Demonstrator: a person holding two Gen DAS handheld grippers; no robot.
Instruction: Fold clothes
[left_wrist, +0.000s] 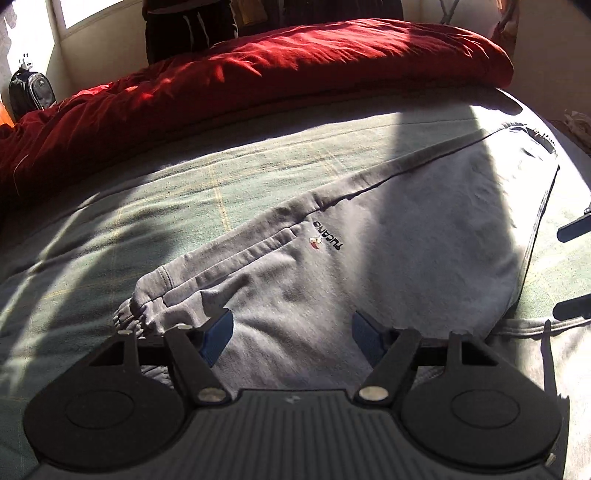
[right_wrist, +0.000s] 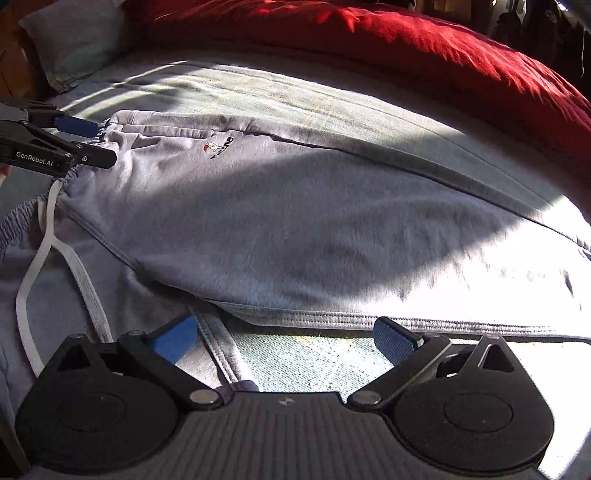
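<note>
The left claw (left_wrist: 291, 328) hangs just above the waist end of the grey sweatpants (left_wrist: 369, 258), its 2 blue pads spread wide with only bare fabric showing between them; it grips nothing. The right claw (right_wrist: 291, 338) is likewise spread open and empty, poised over the near edge of the sweatpants (right_wrist: 295, 229), where a hemmed fold meets a strip of pale green bedsheet (right_wrist: 314, 362). In the right wrist view the left claw (right_wrist: 98, 142) shows at the left edge, its fingers apart over the gathered waistband (right_wrist: 22, 218).

A white drawstring (right_wrist: 33, 280) trails in loops off the waistband toward the near left. The sweatpants lie flat on the bed, apparently folded lengthwise (1 leg seems to lie on the other), stretching from the waistband away to the far right. A small dark logo (left_wrist: 328, 240) sits near the pocket seam. Strong sunlight and a broad shadow cut across the cloth.

Past the sweatpants the bedsheet (left_wrist: 184, 177) runs on to a rumpled red duvet (left_wrist: 295, 66) heaped along the far side. A pillow (right_wrist: 74, 40) lies at the far left in the right view. Beyond the bed, a dark backpack (left_wrist: 31, 92) stands by the wall, and a person's dark trousers (left_wrist: 188, 29) show behind the duvet.
</note>
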